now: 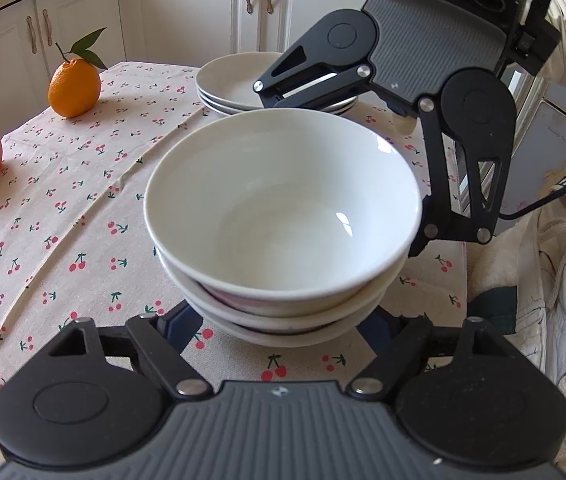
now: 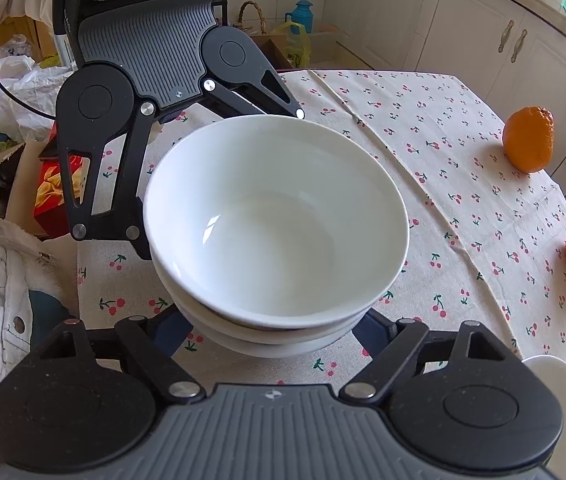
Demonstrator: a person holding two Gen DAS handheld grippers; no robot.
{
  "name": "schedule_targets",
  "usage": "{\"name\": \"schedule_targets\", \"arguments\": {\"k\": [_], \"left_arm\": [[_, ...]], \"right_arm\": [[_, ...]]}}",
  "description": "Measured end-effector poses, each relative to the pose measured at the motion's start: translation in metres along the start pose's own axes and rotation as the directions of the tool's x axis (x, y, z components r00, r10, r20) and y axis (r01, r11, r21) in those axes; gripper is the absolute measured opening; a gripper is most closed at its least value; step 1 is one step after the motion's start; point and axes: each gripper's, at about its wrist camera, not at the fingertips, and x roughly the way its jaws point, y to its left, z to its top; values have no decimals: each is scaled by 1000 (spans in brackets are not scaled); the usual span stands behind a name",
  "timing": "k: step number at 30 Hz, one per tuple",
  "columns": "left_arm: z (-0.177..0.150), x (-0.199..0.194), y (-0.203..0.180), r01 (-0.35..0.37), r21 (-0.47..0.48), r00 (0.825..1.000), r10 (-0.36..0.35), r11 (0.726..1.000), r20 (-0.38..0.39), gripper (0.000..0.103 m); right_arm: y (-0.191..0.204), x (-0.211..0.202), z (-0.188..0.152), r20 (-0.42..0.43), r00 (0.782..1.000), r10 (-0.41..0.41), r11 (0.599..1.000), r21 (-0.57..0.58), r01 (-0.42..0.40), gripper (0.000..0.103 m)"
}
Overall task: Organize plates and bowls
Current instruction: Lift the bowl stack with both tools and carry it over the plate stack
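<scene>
The stack of white bowls stands on the counter, on the cherry cloth, in front of the pile of plates. My left gripper has its jaws spread, one on each side of the stack, low at the bottom bowl. My right gripper comes from the opposite side, its jaws spread around the same stack. The bowls hide my fingertips, so I cannot tell if either pair presses.
</scene>
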Motion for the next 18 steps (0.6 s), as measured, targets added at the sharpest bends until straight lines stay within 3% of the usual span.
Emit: {"name": "schedule_targets", "arguments": {"k": [11,18], "left_arm": [[3,-2,-2,-5,-26,1000,5,1000,-2,82],[27,-8,-7,-26,-15,999,26,1000,19,82]], "right_arm": [[-2,-4,-1,5,1000,9,1000,9,-9,88],[-12,-27,-3,33,999,-6,1000,19,5,88]]}}
